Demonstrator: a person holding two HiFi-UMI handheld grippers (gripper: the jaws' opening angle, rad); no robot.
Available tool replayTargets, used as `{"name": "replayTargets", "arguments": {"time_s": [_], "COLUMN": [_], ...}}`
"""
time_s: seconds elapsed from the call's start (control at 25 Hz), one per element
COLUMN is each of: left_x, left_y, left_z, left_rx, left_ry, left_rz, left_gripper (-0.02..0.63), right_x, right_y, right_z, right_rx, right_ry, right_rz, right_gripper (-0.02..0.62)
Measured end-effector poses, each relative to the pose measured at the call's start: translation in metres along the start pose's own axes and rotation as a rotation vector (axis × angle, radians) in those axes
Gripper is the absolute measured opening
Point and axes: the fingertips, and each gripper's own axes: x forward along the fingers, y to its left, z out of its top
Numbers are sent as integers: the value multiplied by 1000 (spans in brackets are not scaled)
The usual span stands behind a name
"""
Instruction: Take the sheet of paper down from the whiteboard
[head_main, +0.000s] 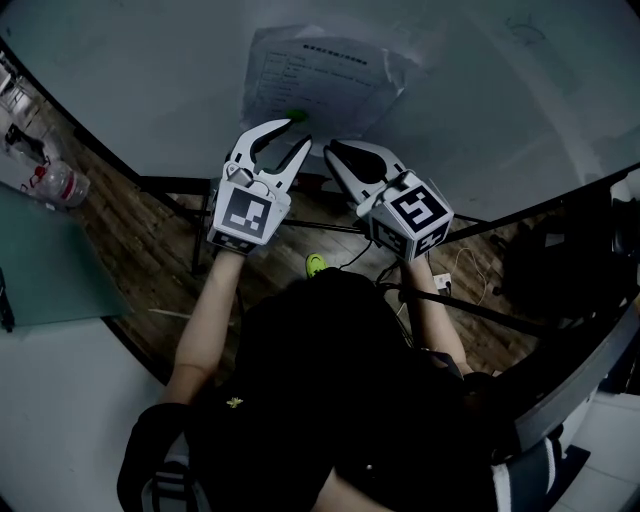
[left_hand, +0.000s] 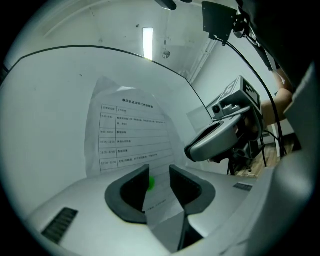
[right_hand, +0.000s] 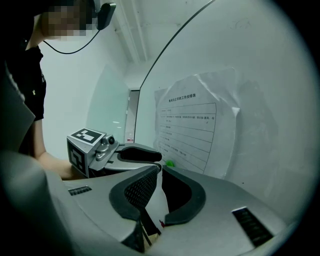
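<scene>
Green magnet (head_main: 296, 115) pins sheet of paper (head_main: 320, 70) to whiteboard (head_main: 150, 80) | plastic bottle (head_main: 65, 185) left

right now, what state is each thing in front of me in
sheet of paper, up on the whiteboard, creased
green magnet, on the sheet's lower part, in the left claw's gap, not pinched
left claw, open
right claw, jaws nearly together; can't tell whether it grips the sheet
</scene>
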Motion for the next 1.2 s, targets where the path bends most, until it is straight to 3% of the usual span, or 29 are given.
{"name": "replayTargets", "arguments": {"time_s": [0.4,0.84,1.2], "left_x": [18,22,25], "left_y": [6,11,13], "left_z": [-19,-21,-23], "left_rx": [35,110,119], "left_ry": [57,69,49], "left_rz": [49,138,181], "left_gripper": [177,198,202], "right_x": [-2,-8,-16], "right_y": [-10,-15,-21], "right_z": [2,3,1], "right_rx": [-15,-26,-19], "right_ry": [18,29,33], "right_rz": [6,0,-32], "right_gripper": [34,35,41]}}
